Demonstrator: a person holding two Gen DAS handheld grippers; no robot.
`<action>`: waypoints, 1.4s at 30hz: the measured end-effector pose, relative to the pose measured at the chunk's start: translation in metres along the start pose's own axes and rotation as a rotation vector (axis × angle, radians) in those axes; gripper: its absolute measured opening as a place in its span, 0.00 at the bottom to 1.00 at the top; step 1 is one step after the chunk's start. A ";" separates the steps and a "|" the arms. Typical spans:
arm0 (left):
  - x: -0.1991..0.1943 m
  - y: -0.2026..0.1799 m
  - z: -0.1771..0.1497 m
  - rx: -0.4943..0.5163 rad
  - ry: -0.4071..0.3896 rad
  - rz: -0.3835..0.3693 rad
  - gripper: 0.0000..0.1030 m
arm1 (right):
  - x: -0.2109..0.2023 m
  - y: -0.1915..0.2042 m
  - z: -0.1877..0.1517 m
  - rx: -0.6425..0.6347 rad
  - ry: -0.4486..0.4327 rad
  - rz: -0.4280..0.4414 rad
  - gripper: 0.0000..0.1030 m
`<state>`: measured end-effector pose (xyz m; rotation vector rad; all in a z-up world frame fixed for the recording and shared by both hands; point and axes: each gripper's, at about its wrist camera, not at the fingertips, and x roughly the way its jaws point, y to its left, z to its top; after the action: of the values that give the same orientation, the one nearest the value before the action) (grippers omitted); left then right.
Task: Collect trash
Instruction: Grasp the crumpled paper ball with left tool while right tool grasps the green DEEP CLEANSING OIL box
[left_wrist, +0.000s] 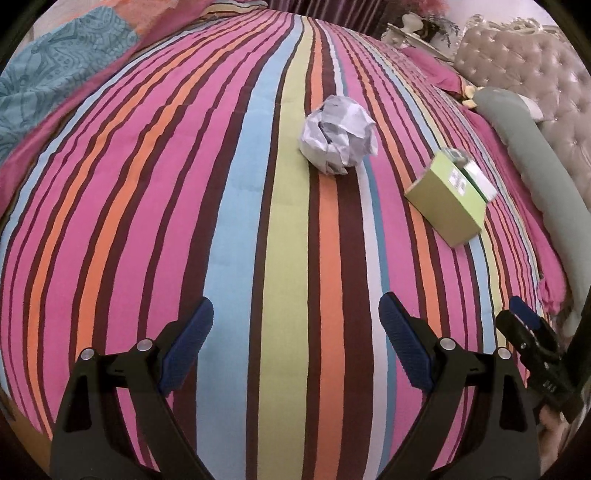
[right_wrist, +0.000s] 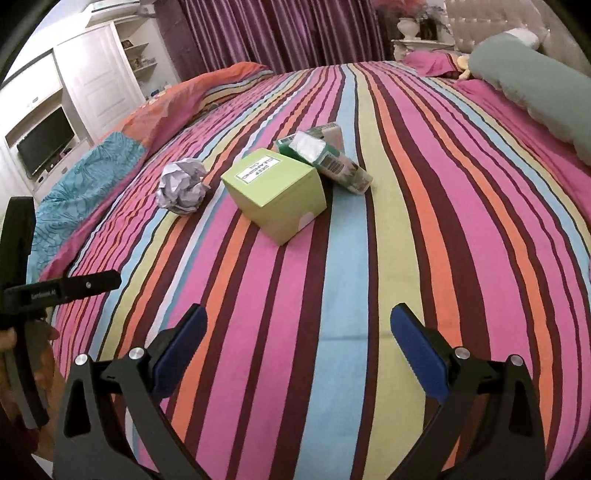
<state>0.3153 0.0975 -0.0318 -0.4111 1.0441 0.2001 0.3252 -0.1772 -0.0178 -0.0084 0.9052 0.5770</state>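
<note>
Three pieces of trash are lying on the striped bedspread (right_wrist: 424, 229) ahead of you: one crumpled paper ball (right_wrist: 182, 190), one lime-green box (right_wrist: 275, 194), one green-and-white carton (right_wrist: 328, 158) touching it. You are holding your left gripper (left_wrist: 295, 347) and right gripper (right_wrist: 297, 350) spread, gripping nothing.

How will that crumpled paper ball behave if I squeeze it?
The crumpled paper ball looks loosely wadded, so it will probably compress and weigh little. Being roundish on the soft striped bedspread, it may roll if nudged.

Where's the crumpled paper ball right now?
The crumpled paper ball lies on the striped bedspread, ahead of the open left claw and left of the green box.
</note>
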 end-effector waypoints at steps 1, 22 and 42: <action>0.002 0.001 0.004 -0.007 0.000 -0.001 0.86 | 0.002 -0.002 0.002 -0.001 0.000 0.001 0.92; 0.042 -0.024 0.074 0.031 0.014 -0.011 0.86 | 0.046 -0.001 0.049 -0.104 0.035 0.070 0.92; 0.075 -0.033 0.124 0.055 0.022 0.024 0.86 | 0.078 0.015 0.084 -0.226 0.055 0.108 0.92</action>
<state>0.4628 0.1177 -0.0356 -0.3522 1.0746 0.1882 0.4176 -0.1073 -0.0200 -0.1812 0.8932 0.7811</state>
